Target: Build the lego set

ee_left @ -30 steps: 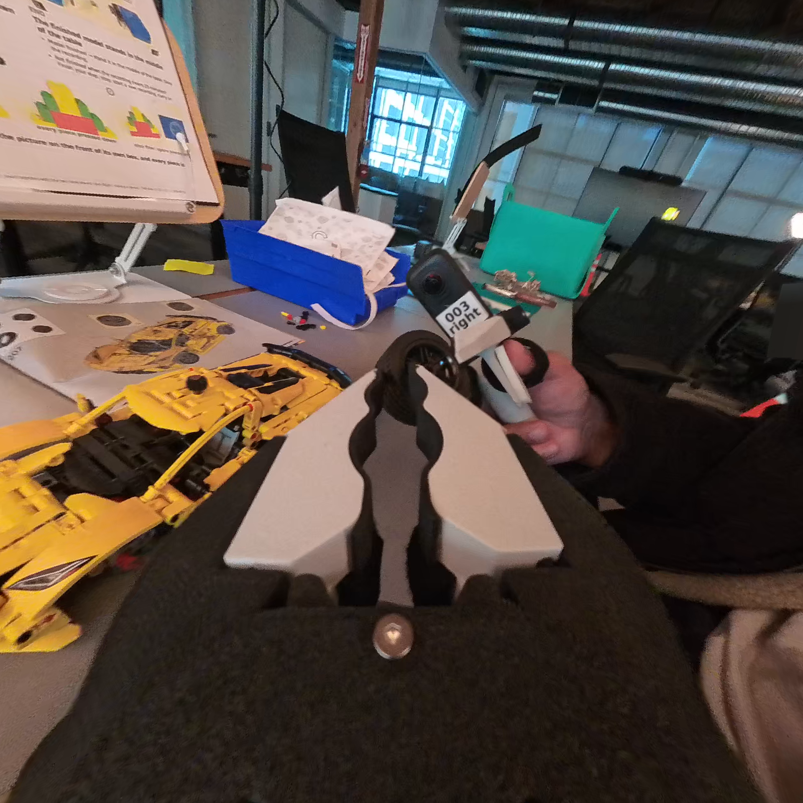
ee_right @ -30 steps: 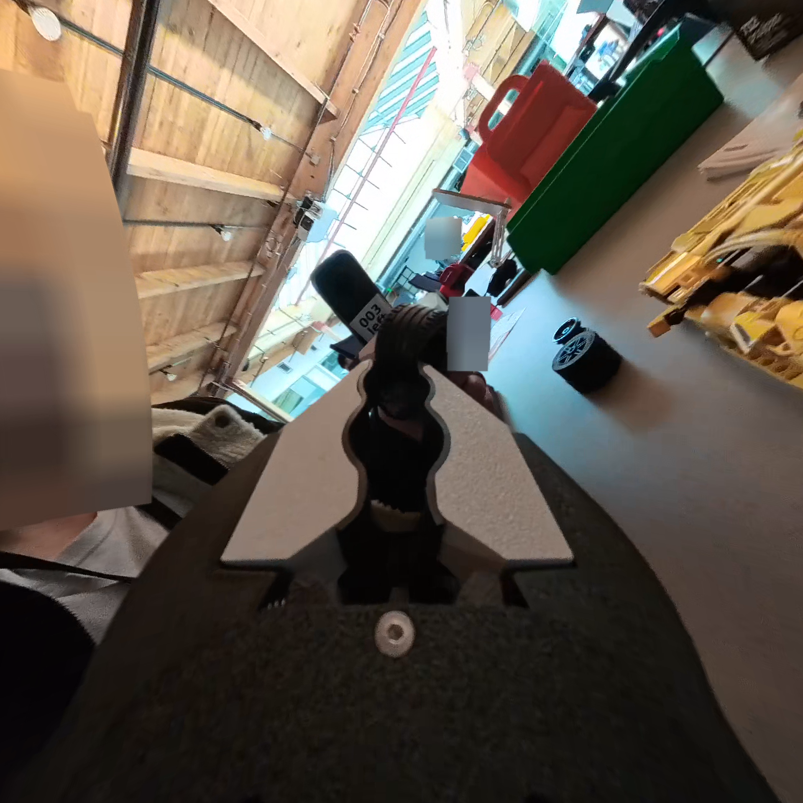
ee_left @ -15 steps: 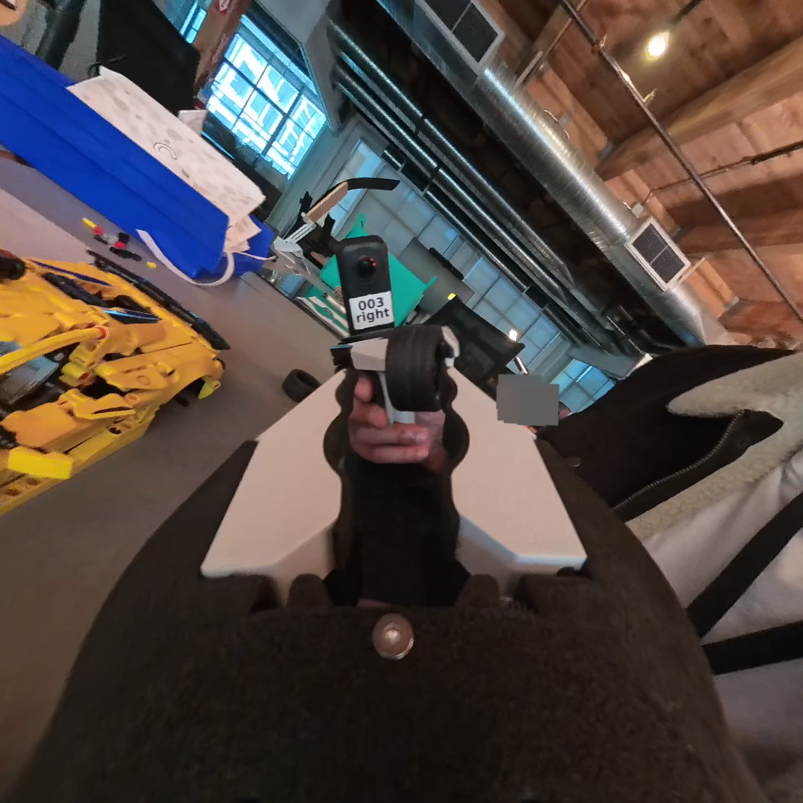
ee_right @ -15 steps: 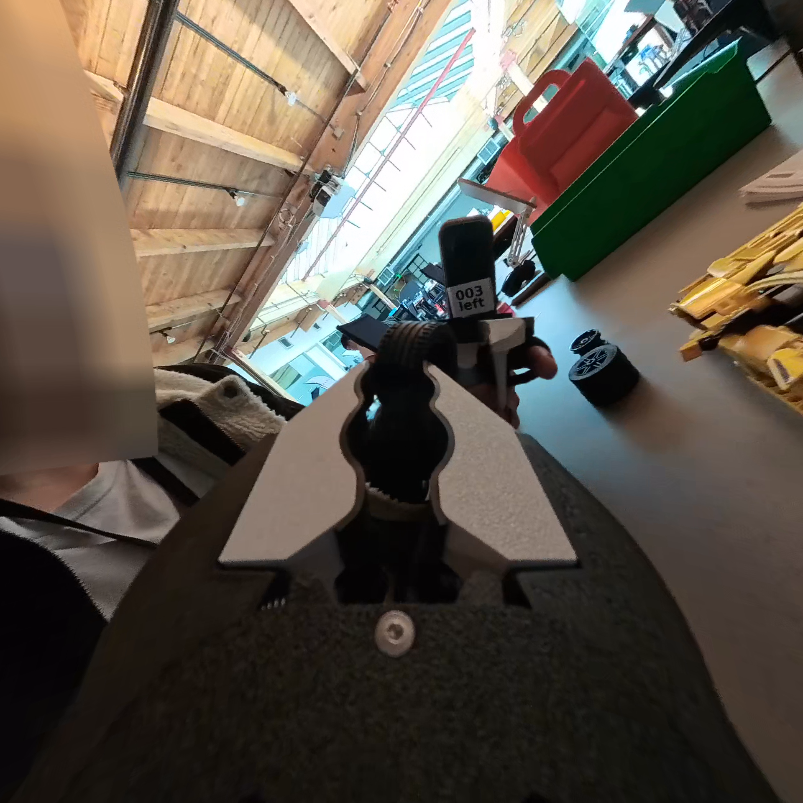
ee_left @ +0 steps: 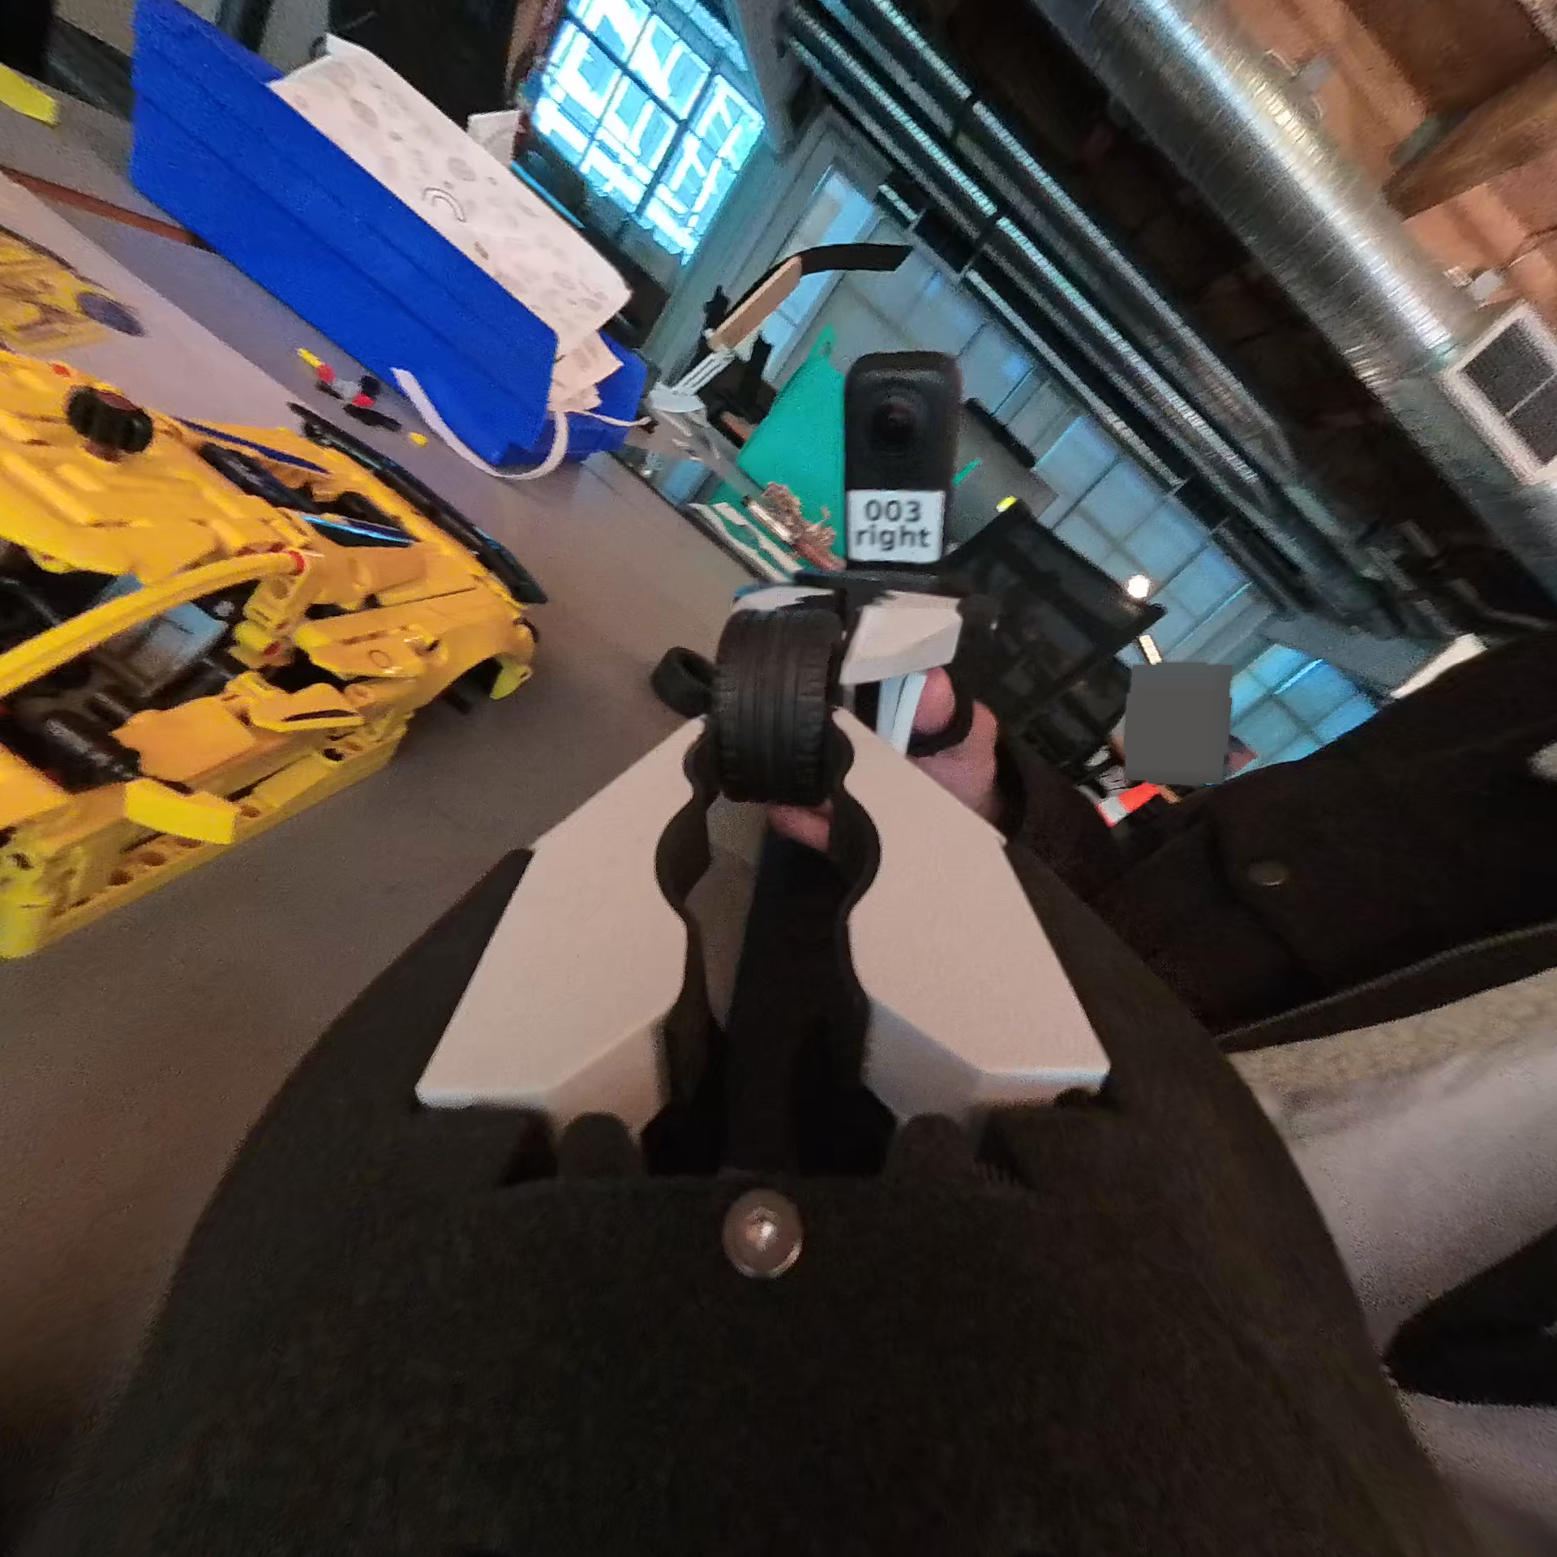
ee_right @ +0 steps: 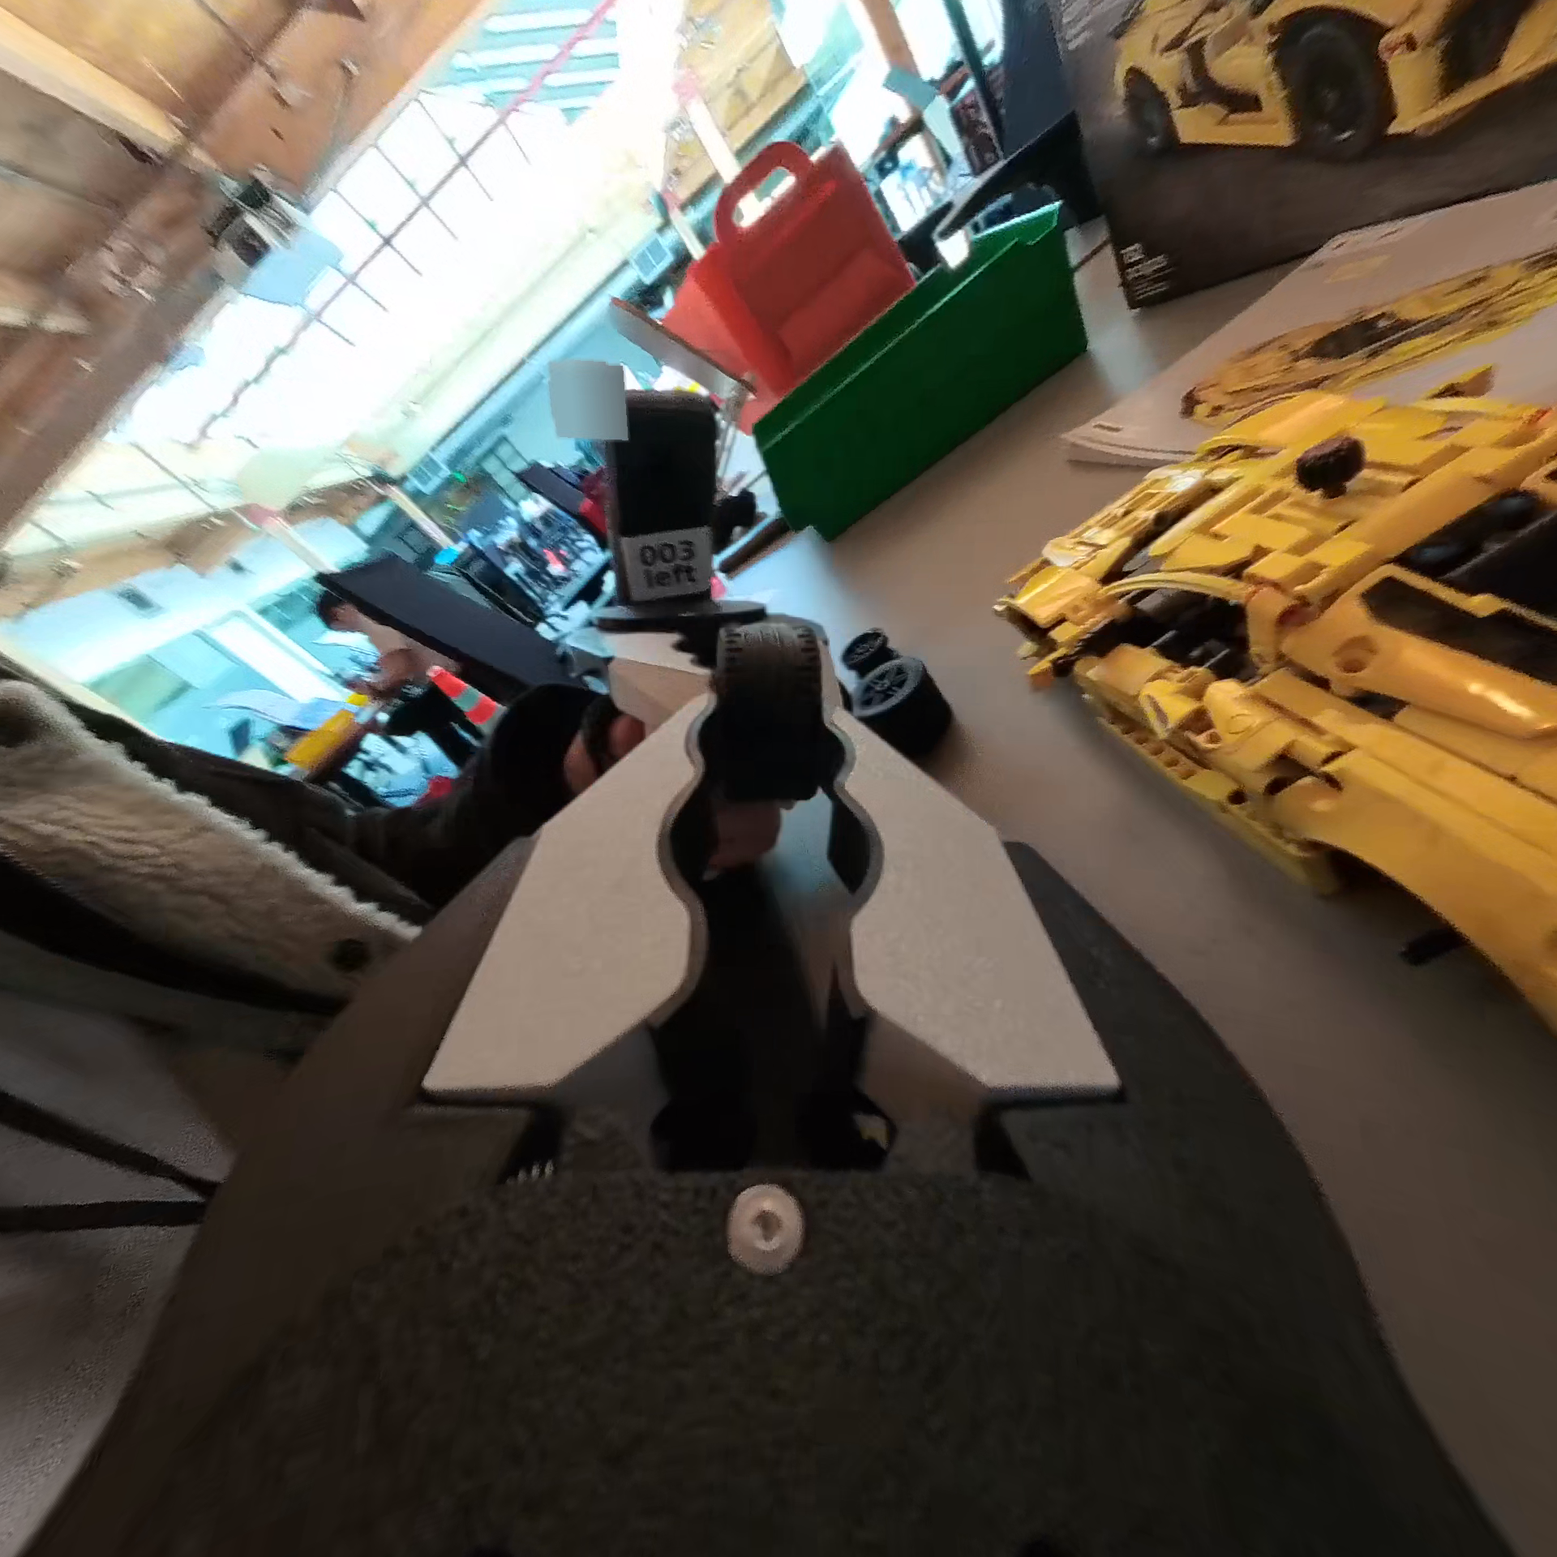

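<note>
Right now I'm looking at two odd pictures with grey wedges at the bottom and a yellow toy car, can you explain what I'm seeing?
There is no robot here. A person holds a pair of hand-held tongs in each hand, and a camera on each looks forward along its two grey fingers. One picture comes from the left tongs, the other from the right tongs, and they face each other, so each view shows the other tool's camera. Between their tips is a small black tyre; both pairs seem shut on it, held above the grey table. On the table lie a partly built yellow car, its instruction booklet, a loose wheel, and blue and green bins.
</note>
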`<state>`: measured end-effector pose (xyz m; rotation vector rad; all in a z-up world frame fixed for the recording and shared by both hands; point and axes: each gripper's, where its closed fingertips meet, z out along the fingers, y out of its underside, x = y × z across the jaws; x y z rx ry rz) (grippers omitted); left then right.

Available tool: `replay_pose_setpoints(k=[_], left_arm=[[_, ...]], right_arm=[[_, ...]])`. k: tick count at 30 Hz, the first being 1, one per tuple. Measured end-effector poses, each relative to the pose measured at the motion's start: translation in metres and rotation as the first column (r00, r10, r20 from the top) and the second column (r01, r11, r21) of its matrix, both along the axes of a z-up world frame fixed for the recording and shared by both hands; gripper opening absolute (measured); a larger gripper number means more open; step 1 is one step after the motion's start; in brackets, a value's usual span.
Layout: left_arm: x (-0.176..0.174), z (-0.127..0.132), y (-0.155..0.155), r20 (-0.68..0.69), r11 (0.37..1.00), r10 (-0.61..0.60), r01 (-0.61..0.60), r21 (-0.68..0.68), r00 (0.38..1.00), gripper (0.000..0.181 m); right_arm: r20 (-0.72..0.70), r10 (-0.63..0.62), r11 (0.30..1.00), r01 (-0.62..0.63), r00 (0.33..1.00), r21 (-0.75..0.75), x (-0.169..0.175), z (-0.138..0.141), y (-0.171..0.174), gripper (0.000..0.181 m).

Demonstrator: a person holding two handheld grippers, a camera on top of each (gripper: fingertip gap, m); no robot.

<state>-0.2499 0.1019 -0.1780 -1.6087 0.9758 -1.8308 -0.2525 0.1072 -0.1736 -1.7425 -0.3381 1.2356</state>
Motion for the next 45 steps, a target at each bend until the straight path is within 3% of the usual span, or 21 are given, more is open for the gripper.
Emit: replay_pose_setpoints(k=[5,9,13,20,25,26,29,31,33,37,41,45], left_arm=[[-0.001,-0.001,-0.001,-0.007,1.000,-0.017,0.017,0.001,1.000,0.024],[0.001,-0.007,-0.006,-0.032,0.997,-0.063,0.062,-0.036,0.998,0.024],[0.003,-0.010,-0.014,-0.055,0.995,-0.097,0.097,-0.010,0.994,0.023],[0.006,-0.013,-0.013,-0.108,0.968,-0.009,0.036,0.247,0.994,0.023],[0.009,-0.007,-0.017,-0.070,0.916,0.045,-0.013,0.402,0.997,0.023],[0.009,-0.004,-0.018,-0.054,0.913,0.048,-0.021,0.408,0.997,0.023],[0.007,-0.004,-0.017,-0.050,0.949,0.012,0.004,0.316,0.999,0.023],[0.006,-0.005,-0.014,-0.056,0.976,-0.014,0.026,0.218,0.998,0.022],[0.004,-0.004,-0.014,-0.040,0.987,-0.041,0.047,0.156,0.998,0.023],[0.003,-0.004,-0.015,-0.032,0.992,-0.067,0.069,0.101,0.997,0.023],[0.003,-0.002,-0.017,-0.023,0.991,-0.073,0.075,0.107,0.997,0.023],[0.003,0.000,-0.023,-0.012,0.986,-0.096,0.097,0.134,0.995,0.024]], right_arm=[[-0.017,0.016,1.000,-0.016,1.000,-0.008,0.001,0.000,0.000,0.021],[0.094,-0.015,0.997,0.008,0.995,0.081,0.002,0.001,0.003,0.037],[0.142,0.049,0.996,-0.058,0.989,0.061,-0.004,-0.005,-0.002,0.023],[-0.230,0.115,0.958,-0.170,0.966,-0.232,-0.001,-0.003,-0.003,0.020],[-0.513,0.161,0.896,-0.342,0.843,-0.282,0.002,0.006,-0.008,0.012],[-0.517,0.170,0.898,-0.348,0.839,-0.269,0.002,0.009,-0.009,0.012],[-0.391,0.161,0.945,-0.255,0.906,-0.203,0.000,0.008,-0.007,0.014],[-0.206,0.129,0.986,-0.148,0.970,-0.080,-0.001,0.004,-0.003,0.019],[-0.103,0.101,0.995,-0.100,0.990,0.014,-0.003,0.006,-0.002,0.021],[-0.108,0.090,0.995,-0.094,0.990,-0.028,-0.002,0.001,-0.001,0.031],[-0.059,0.108,0.994,-0.108,0.992,0.003,-0.002,0.004,-0.005,0.029],[-0.211,0.219,0.967,-0.240,0.953,-0.081,-0.006,0.009,-0.016,0.024]])
